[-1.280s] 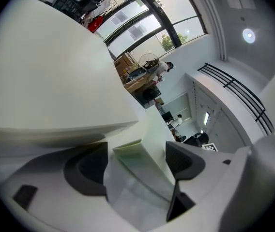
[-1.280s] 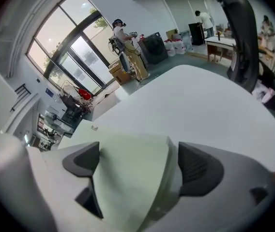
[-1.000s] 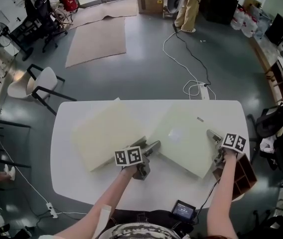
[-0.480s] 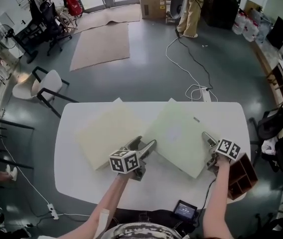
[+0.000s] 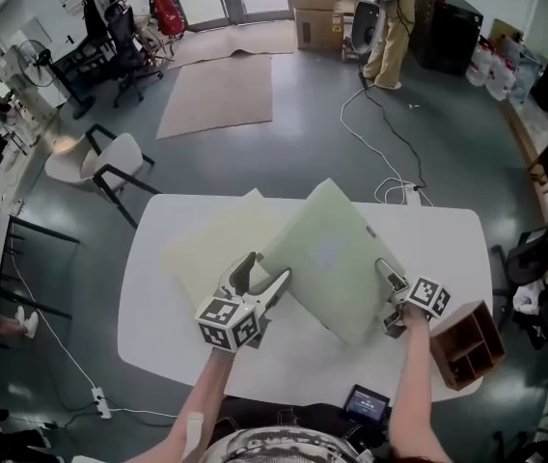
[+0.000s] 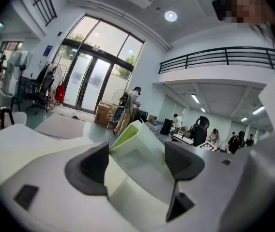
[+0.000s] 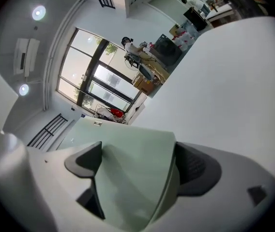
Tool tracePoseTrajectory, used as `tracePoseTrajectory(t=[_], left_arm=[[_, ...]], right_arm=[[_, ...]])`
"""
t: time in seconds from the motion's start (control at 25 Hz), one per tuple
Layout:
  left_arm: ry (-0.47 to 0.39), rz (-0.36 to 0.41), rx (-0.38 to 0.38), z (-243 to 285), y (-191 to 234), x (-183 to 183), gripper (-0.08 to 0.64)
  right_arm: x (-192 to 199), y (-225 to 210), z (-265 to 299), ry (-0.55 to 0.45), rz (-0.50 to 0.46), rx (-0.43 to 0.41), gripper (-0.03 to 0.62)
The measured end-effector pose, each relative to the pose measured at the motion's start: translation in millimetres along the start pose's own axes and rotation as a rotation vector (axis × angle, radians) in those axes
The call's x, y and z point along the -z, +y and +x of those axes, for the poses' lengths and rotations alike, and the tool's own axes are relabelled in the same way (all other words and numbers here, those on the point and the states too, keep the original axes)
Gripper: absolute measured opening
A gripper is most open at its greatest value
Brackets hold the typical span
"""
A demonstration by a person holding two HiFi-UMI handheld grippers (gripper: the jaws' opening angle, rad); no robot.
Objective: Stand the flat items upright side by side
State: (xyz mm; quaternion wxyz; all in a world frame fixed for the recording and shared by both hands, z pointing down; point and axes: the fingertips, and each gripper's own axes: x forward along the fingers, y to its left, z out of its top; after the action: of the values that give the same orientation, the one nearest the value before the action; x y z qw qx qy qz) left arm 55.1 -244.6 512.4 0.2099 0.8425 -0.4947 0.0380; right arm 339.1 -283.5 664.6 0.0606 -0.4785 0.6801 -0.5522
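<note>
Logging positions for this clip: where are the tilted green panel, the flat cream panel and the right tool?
green panel (image 5: pixel 327 254), head view, middle of its raised face.
cream panel (image 5: pixel 206 247), head view, bare part of its top.
right tool (image 5: pixel 387 295), head view, midway between its fingertips.

The left hand-held gripper (image 5: pixel 266 270) has two pale grey metal jaws. Just behind them sits a cube with black-and-white square markers (image 5: pixel 228 321) on its faces. The right hand-held gripper (image 5: pixel 387 295) is built alike, with its own black-and-white marker cube (image 5: pixel 428 297) behind the jaws. In the gripper views each body is smooth, light grey and rounded. Each jaw carries a dark grey, finely ribbed pad (image 6: pixel 96 168). A small dark rectangular recess (image 6: pixel 26 195) marks the left gripper's body. Well behind that gripper, a white patch (image 5: pixel 194 424) lies on the forearm.
</note>
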Motion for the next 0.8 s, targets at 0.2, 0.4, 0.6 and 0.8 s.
tracePoseTrajectory(t=[0.2, 0.4, 0.6, 0.8], left_arm=[[-0.116, 0.041, -0.029, -30.7, 1.3, -36.7, 0.345], [-0.217, 0.057, -0.008, -57.8, -7.2, -64.2, 0.332], [-0.348, 0.011, 0.054, -82.6, -15.3, -86.6, 0.291], [-0.407, -0.102, 0.118, -93.6, -10.8, -95.1, 0.281]], right_arm=[[24.5, 25.8, 17.4, 0.03, 0.068, -0.069, 0.483], [43.8, 44.3, 25.6, 0.014, 0.137, -0.122, 0.483], [59.9, 58.7, 31.6, -0.058, 0.205, -0.18, 0.483], [77.3, 63.4, 30.0, -0.16, 0.253, -0.24, 0.48]])
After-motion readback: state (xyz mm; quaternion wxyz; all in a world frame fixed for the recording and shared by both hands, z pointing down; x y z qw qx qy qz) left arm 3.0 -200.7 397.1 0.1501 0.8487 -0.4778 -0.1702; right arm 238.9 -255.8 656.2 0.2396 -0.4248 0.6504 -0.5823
